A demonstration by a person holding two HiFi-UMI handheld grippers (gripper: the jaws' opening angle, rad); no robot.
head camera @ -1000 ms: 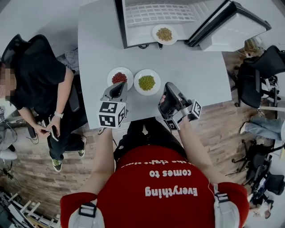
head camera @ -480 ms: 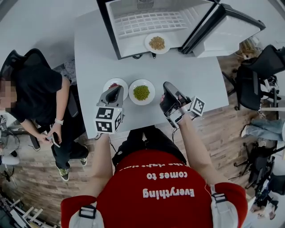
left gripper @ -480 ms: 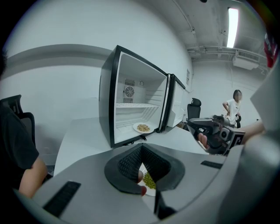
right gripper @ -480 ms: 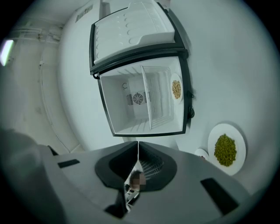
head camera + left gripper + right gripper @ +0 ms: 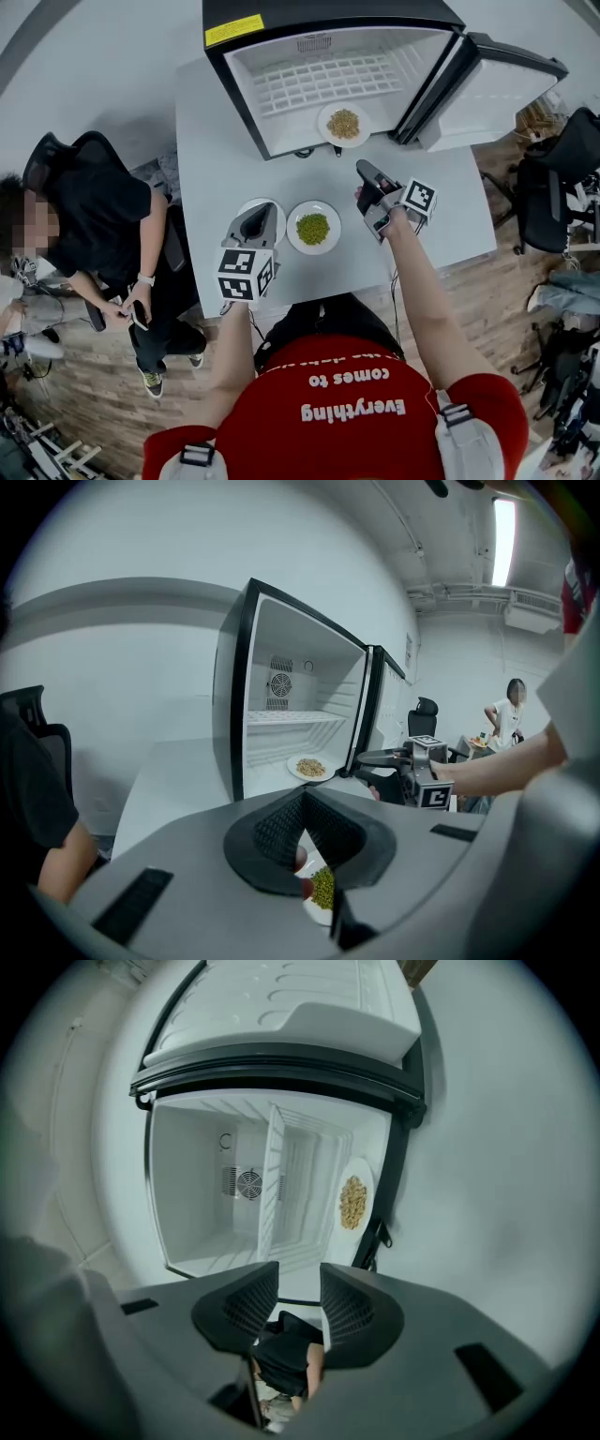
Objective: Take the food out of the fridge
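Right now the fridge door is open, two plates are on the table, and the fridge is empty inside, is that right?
Not quite. The fridge is not empty: the head view shows a plate of yellowish food on its floor by the open door. The plate of green food and the plate beside it are on the table, as you said.

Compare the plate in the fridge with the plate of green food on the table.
The fridge plate holds tan food; the green plate holds green food. The fridge plate sits inside the open fridge, not yet taken out; the green plate stands on the table. Both are small, round and white.
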